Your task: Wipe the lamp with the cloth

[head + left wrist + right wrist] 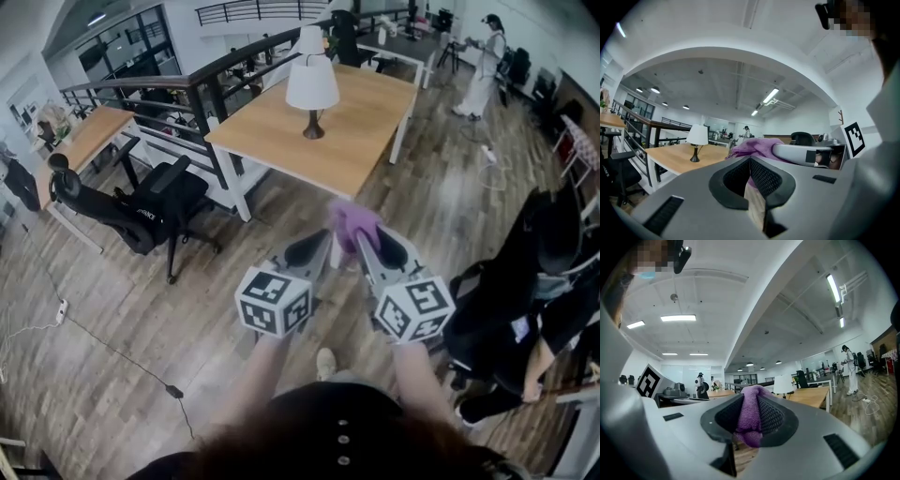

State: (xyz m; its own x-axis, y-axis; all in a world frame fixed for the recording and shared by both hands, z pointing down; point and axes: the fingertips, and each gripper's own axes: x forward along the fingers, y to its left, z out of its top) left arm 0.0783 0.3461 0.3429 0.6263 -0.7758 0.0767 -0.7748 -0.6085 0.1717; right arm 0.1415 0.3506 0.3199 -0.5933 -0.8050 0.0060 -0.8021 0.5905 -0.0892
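Overhead, the head view shows the lamp (312, 84) on a wooden table (366, 150), well apart from the left gripper (323, 246) and right gripper (366, 239), held side by side above the floor. The left gripper view shows jaws pressed together, empty. The right gripper view shows jaws pinching the purple cloth (353, 223), seemingly carried ready for wiping.

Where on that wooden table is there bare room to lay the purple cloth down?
The table is nearly all bare: open wood right of the lamp and in front of it, toward the near corner. Only the lamp stands there, somewhat left of the middle. The crowding is off the table: railing and black chair to its left.
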